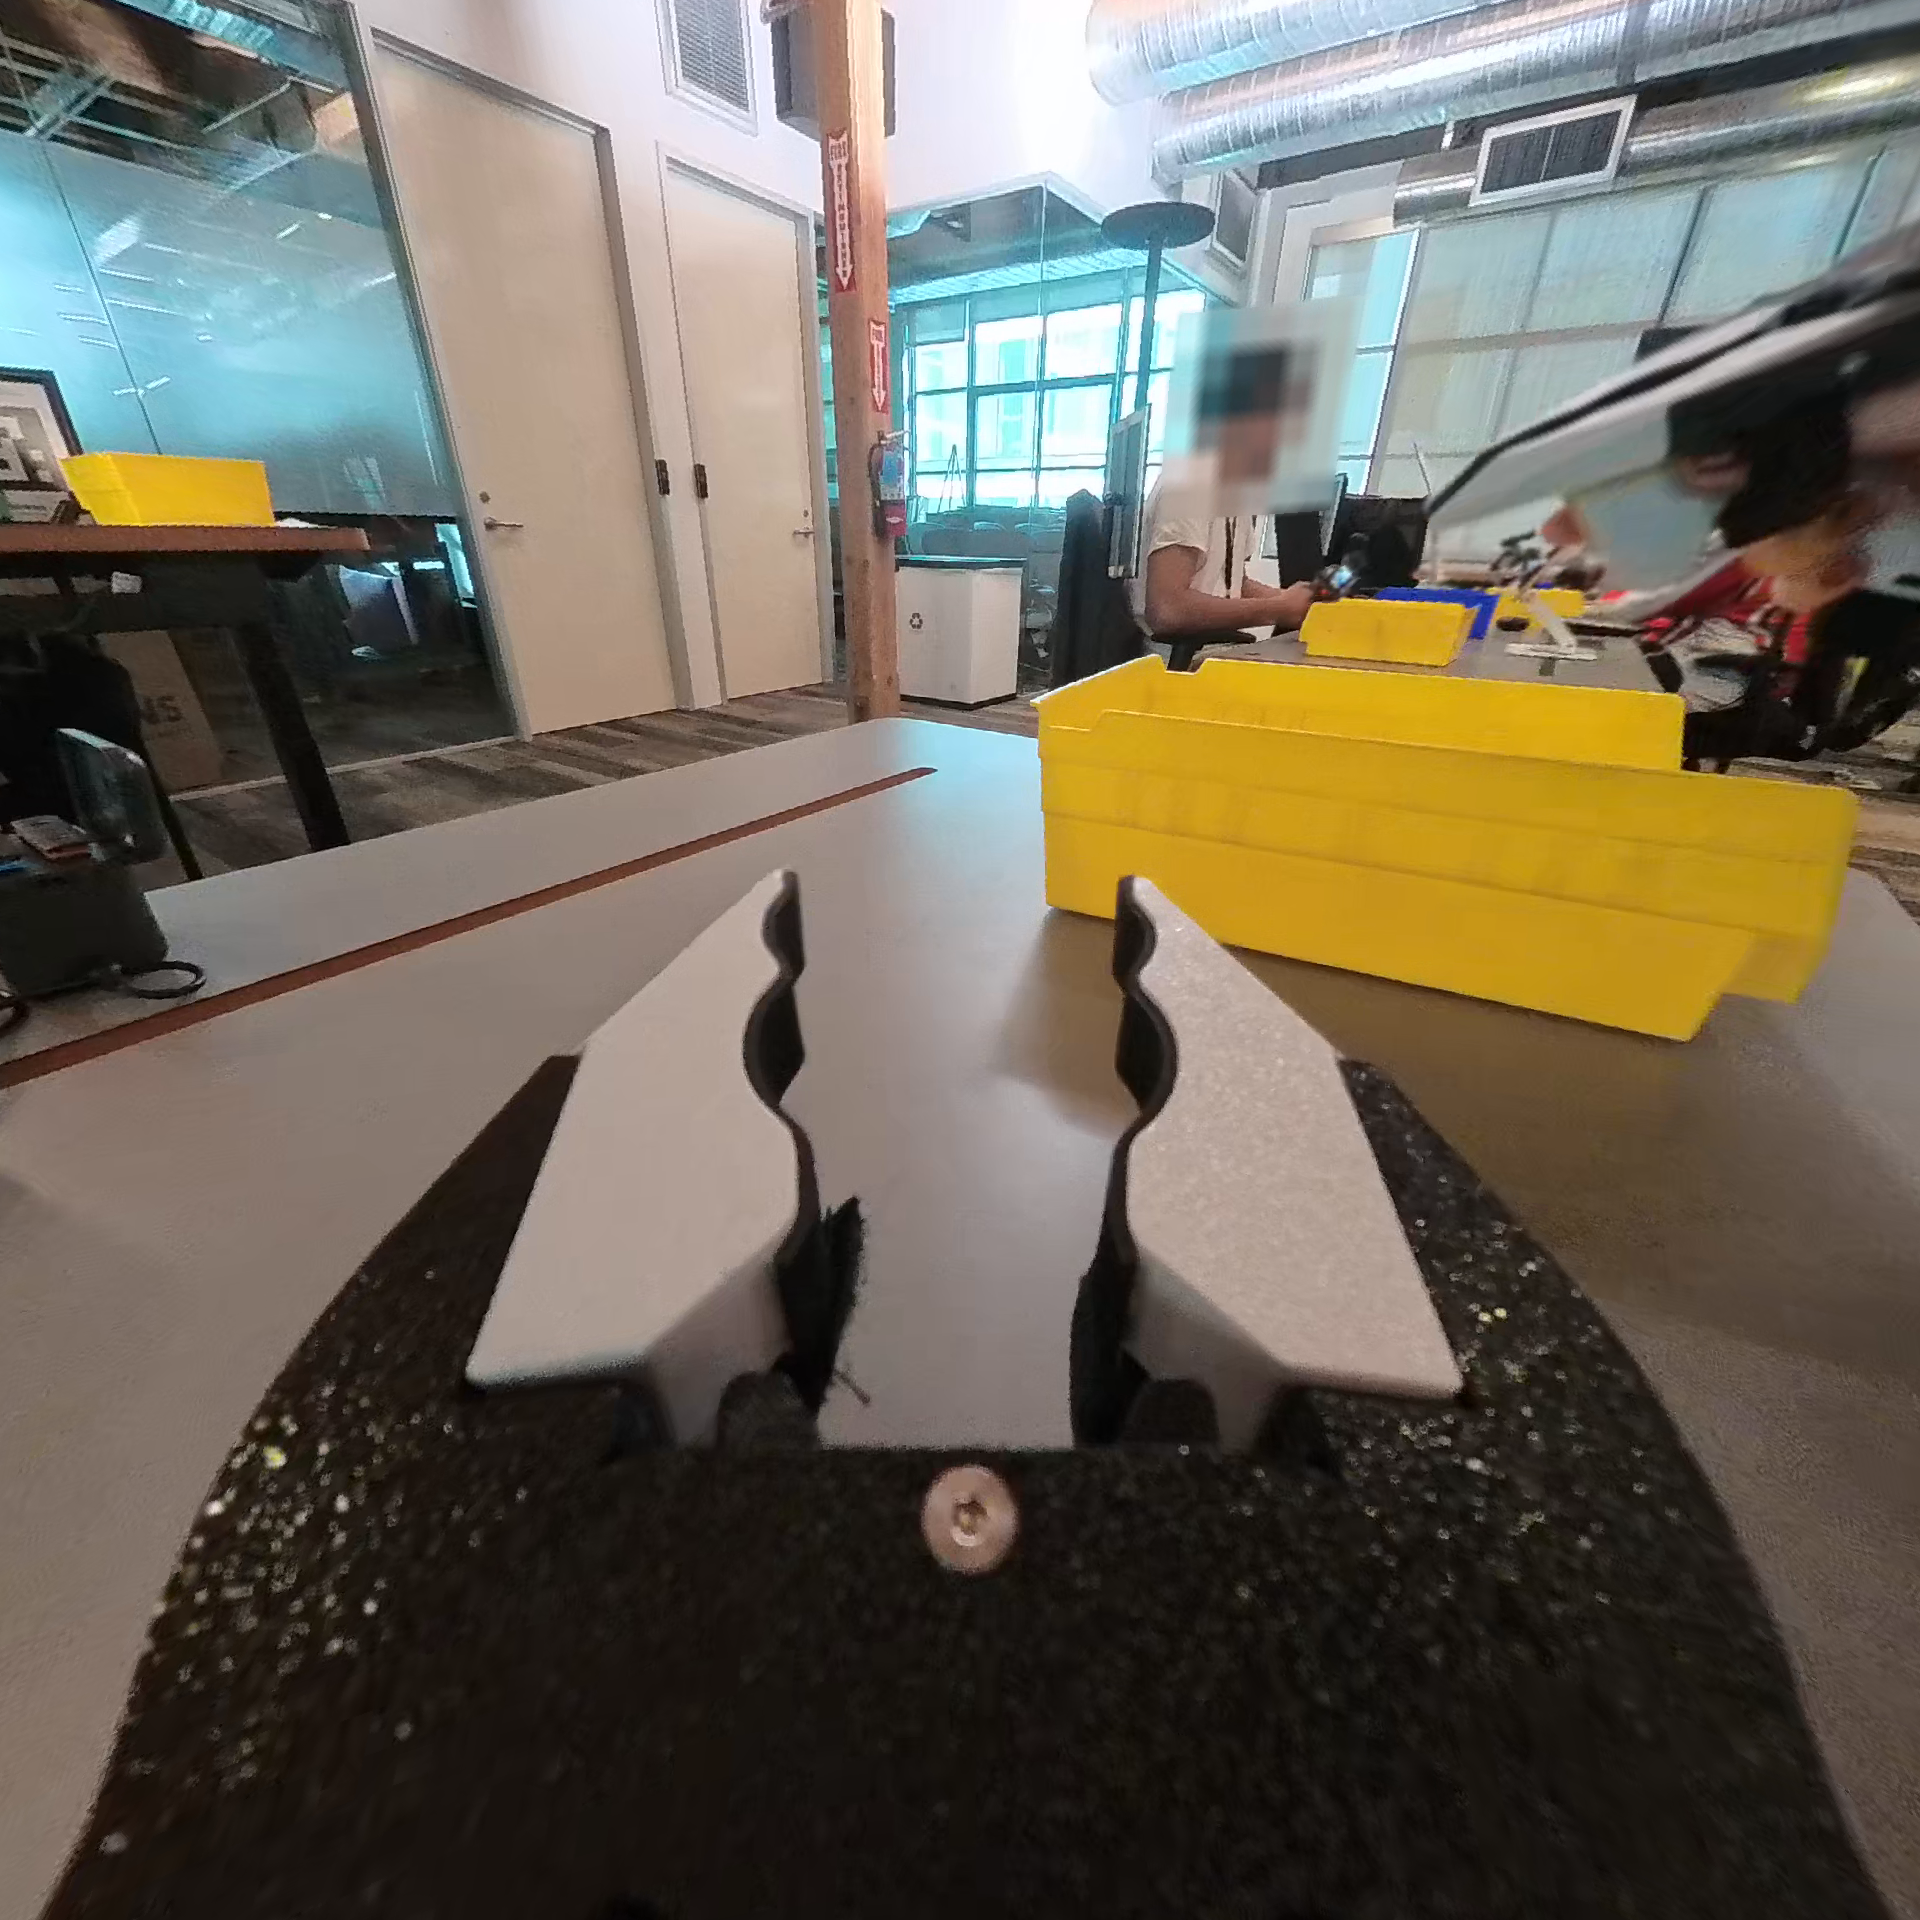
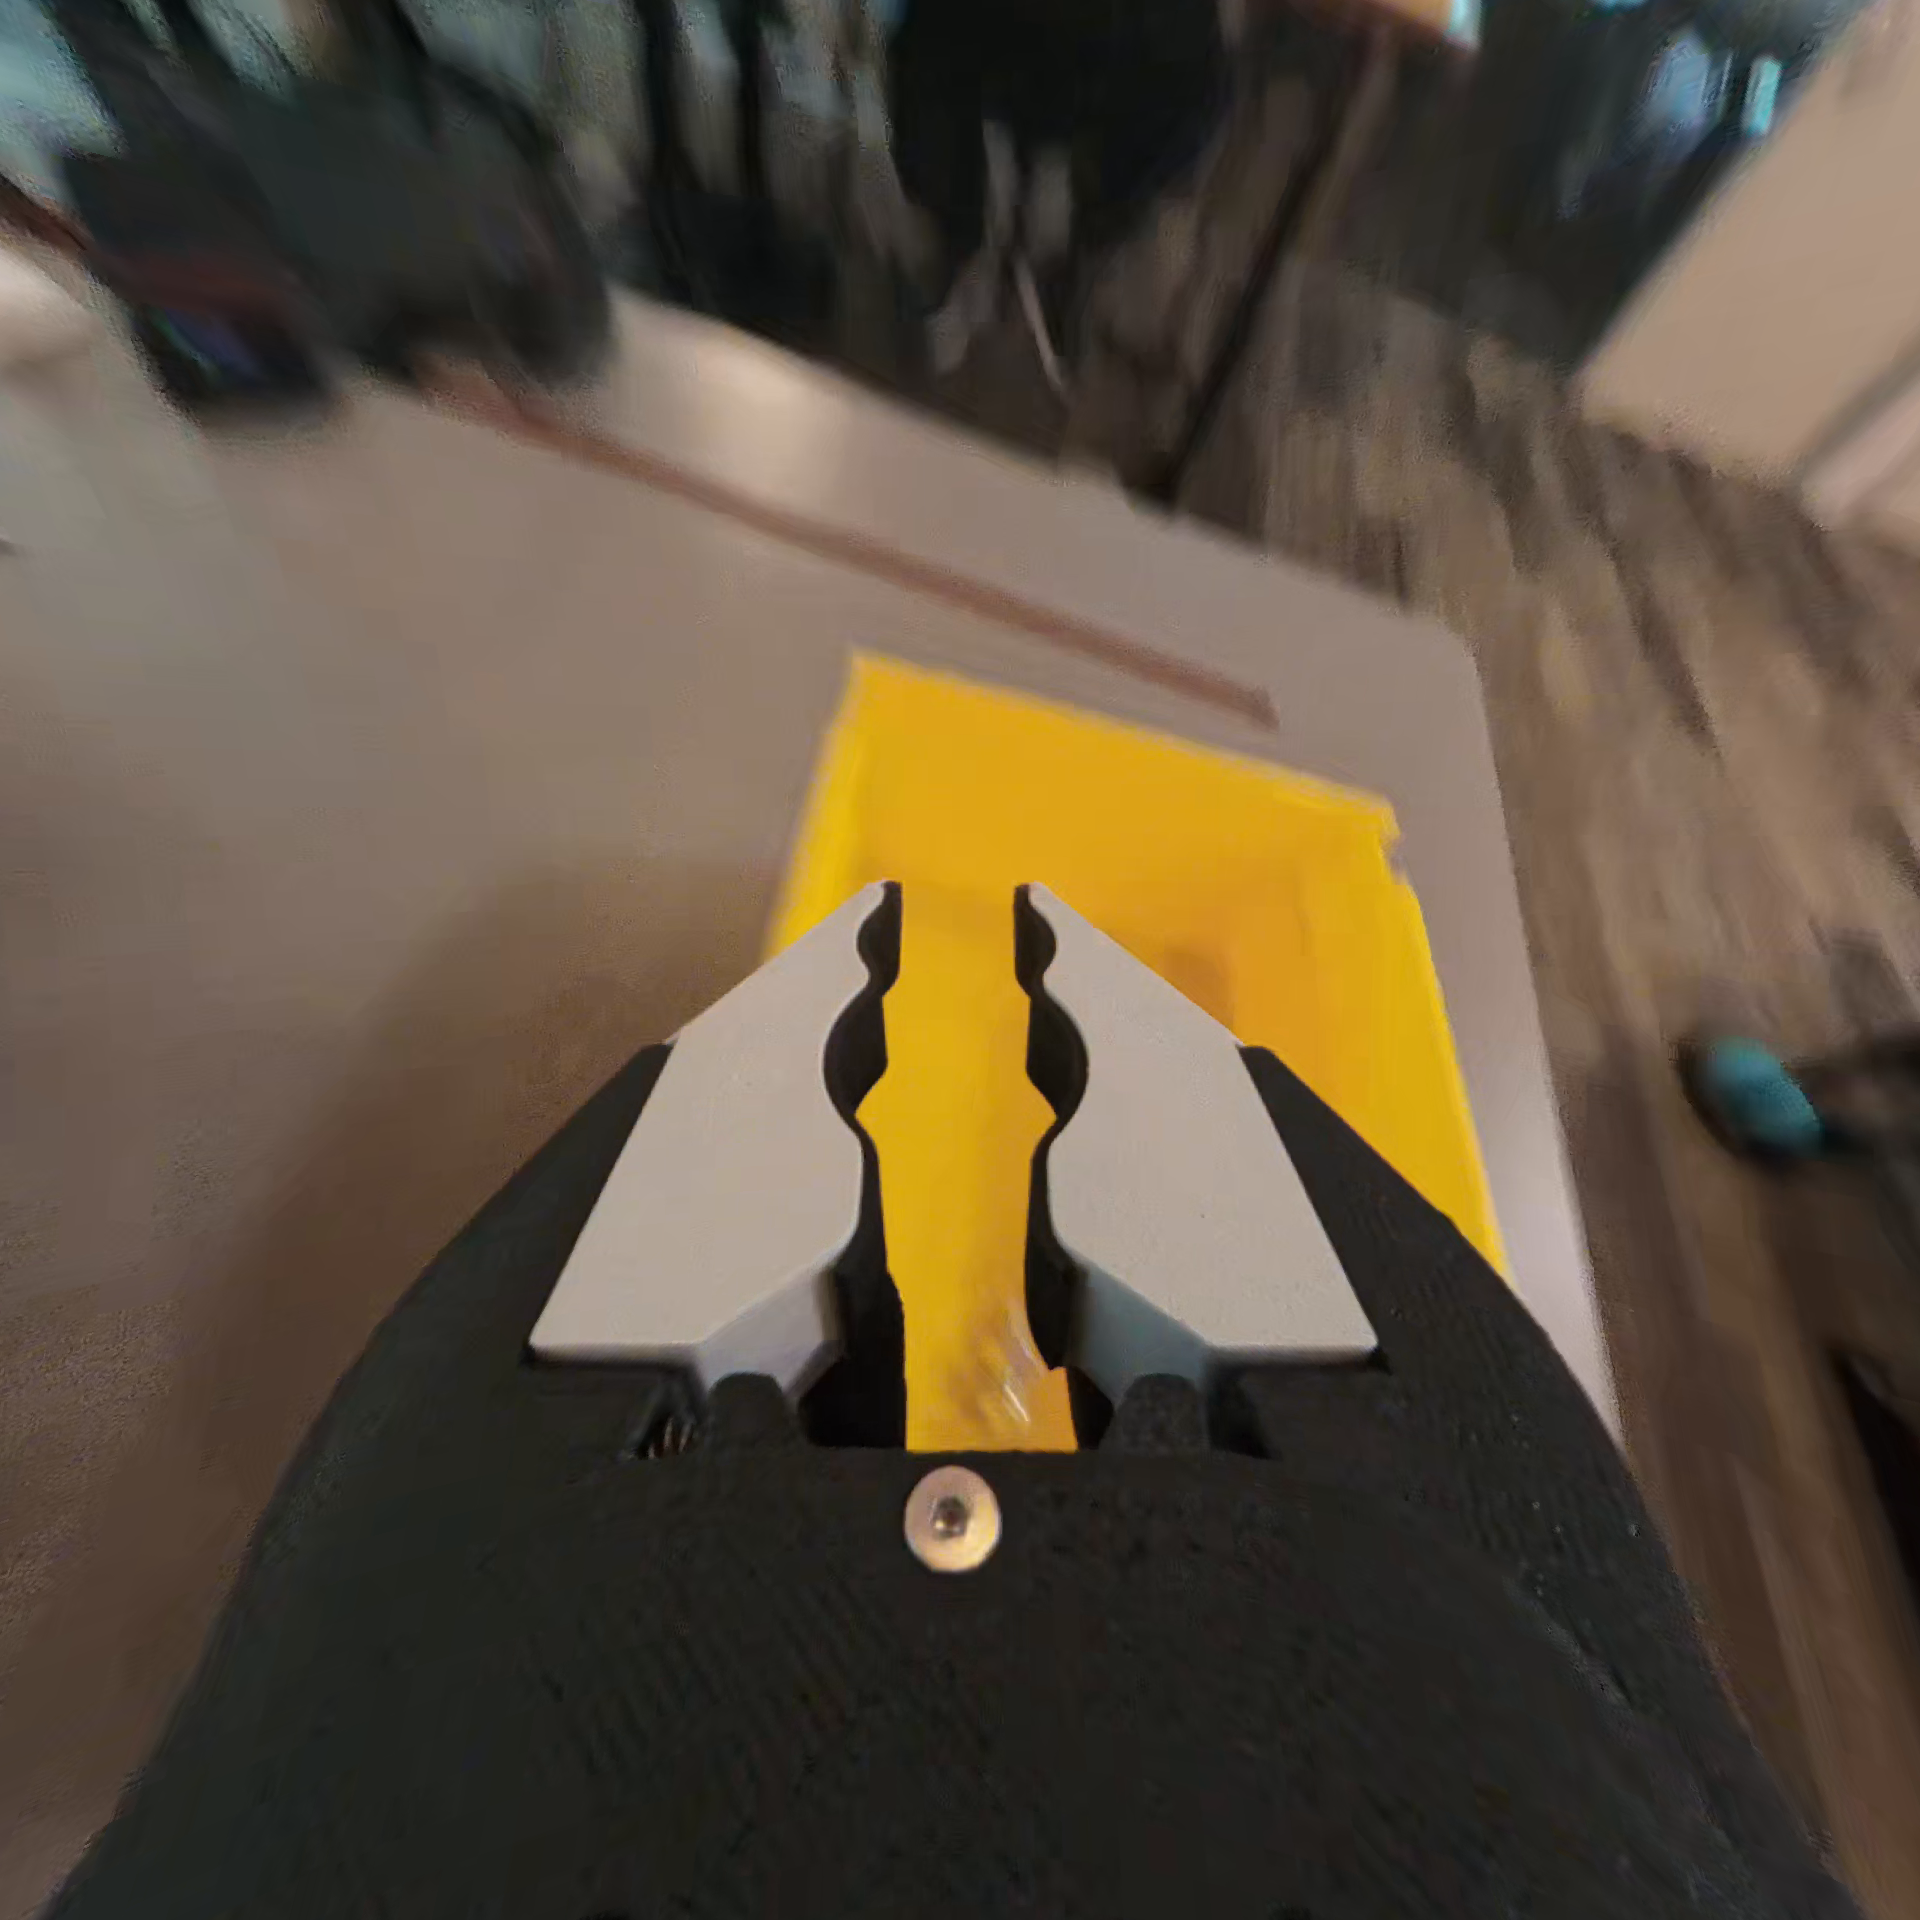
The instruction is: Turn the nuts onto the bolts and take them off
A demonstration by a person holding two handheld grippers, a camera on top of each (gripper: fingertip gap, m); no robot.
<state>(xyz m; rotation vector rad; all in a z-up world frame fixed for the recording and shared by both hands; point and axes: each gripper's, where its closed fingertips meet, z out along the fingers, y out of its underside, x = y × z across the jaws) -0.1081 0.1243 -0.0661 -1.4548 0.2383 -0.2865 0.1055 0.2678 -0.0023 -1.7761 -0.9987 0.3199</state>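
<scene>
A yellow plastic bin (image 1: 1403,831) stands on the grey table (image 1: 416,1091), ahead and to the right of my left gripper (image 1: 961,904). That gripper is open and empty, low over the table. My right gripper (image 2: 956,894) points down into the same bin (image 2: 1143,831) from above, its jaws a narrow gap apart with nothing between them. It also shows blurred in the left wrist view (image 1: 1714,447), high above the bin. A blurred shiny piece (image 2: 997,1371) lies on the bin floor; I cannot tell whether it is a nut or a bolt.
A dark seam (image 1: 520,904) runs across the table. The table's edge (image 2: 1538,935) is just past the bin, with floor beyond. A person sits at a farther desk with more yellow bins (image 1: 1387,629). A wooden post (image 1: 862,416) stands behind. The left gripper's tips are roughly 25 centimeters from the right gripper's.
</scene>
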